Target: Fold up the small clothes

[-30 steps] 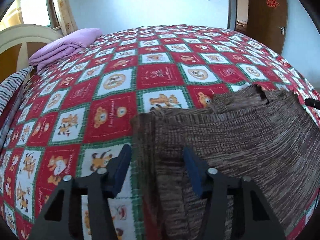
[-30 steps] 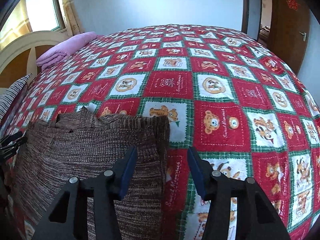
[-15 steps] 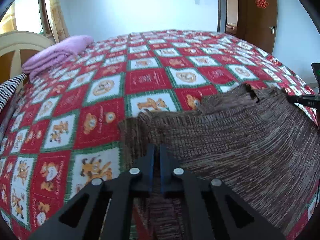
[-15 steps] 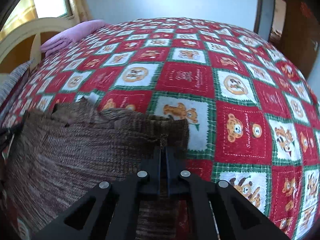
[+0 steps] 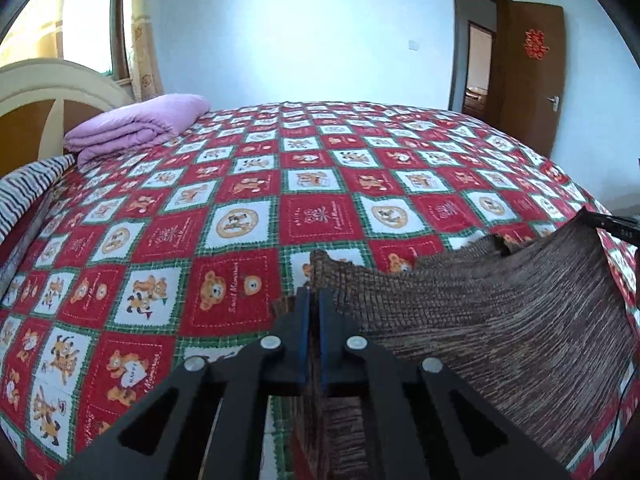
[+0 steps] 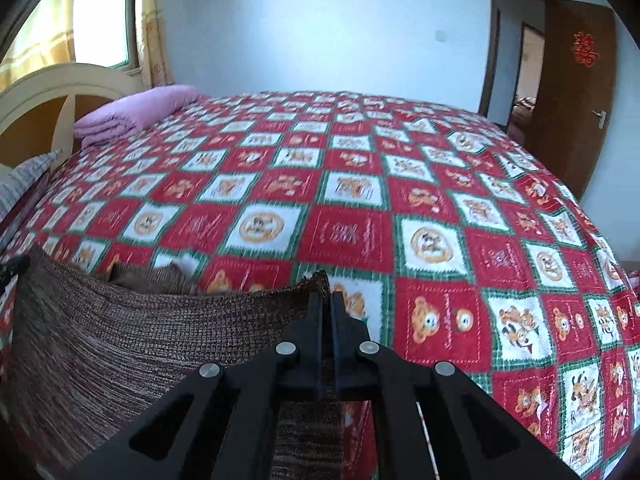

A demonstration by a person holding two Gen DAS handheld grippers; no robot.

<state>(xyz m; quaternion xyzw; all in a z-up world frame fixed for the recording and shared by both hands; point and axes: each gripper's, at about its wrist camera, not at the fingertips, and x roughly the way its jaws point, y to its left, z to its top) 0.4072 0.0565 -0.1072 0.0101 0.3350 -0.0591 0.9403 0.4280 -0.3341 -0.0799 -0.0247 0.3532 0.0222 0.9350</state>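
Note:
A brown knitted garment [image 5: 480, 320] is lifted off the red patchwork bedspread [image 5: 240, 208] and hangs stretched between my two grippers. My left gripper [image 5: 314, 300] is shut on its left corner. In the right wrist view my right gripper [image 6: 326, 304] is shut on the right corner of the garment [image 6: 140, 340]. The cloth sags in the middle, with its neck part still near the bed. The other gripper's tip shows at the far right of the left wrist view [image 5: 616, 226].
A folded pink quilt [image 5: 136, 128] lies at the far left by the cream headboard [image 5: 48, 88]. A striped cloth [image 5: 28, 188] lies at the left edge. A brown door [image 5: 532, 80] stands open at the back right.
Both grippers went from open to shut on the garment's near corners, then lifted it up off the bed, so the cloth now hangs between them.

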